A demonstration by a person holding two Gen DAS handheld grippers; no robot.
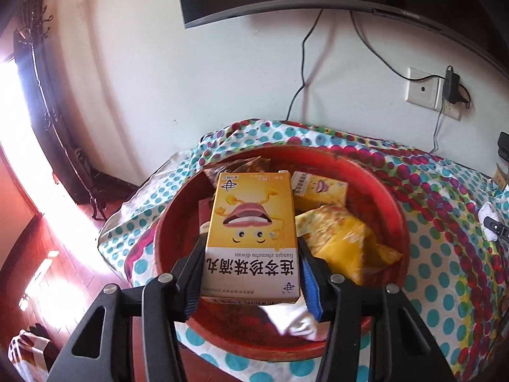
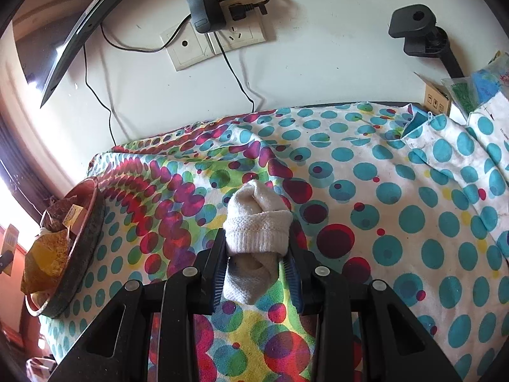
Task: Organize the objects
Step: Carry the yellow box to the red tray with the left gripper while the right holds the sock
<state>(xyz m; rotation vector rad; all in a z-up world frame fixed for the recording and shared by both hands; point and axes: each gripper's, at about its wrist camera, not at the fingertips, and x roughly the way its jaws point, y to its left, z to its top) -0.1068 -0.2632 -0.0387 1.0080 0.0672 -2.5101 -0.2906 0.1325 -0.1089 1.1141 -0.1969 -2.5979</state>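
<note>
In the left wrist view my left gripper (image 1: 251, 248) is shut on a yellow medicine box (image 1: 253, 232) with a cartoon mouth, held above a red round basin (image 1: 397, 216). Inside the basin lie a second yellow box (image 1: 321, 191), a yellow snack packet (image 1: 337, 238), a dark packet (image 1: 235, 167) and something white (image 1: 299, 321). In the right wrist view my right gripper (image 2: 256, 245) is shut on a rolled white sock (image 2: 257, 222) over the dotted cloth (image 2: 397, 207). The basin (image 2: 86, 219) shows at the far left there.
The table wears a colourful polka-dot cloth (image 1: 445, 238) and stands against a white wall with sockets (image 2: 216, 39), cables and a screen's edge (image 1: 318, 3). A cardboard box (image 2: 437, 98), packets and a black clamp arm (image 2: 423, 35) sit at the back right. Red floor (image 1: 63, 254) lies left.
</note>
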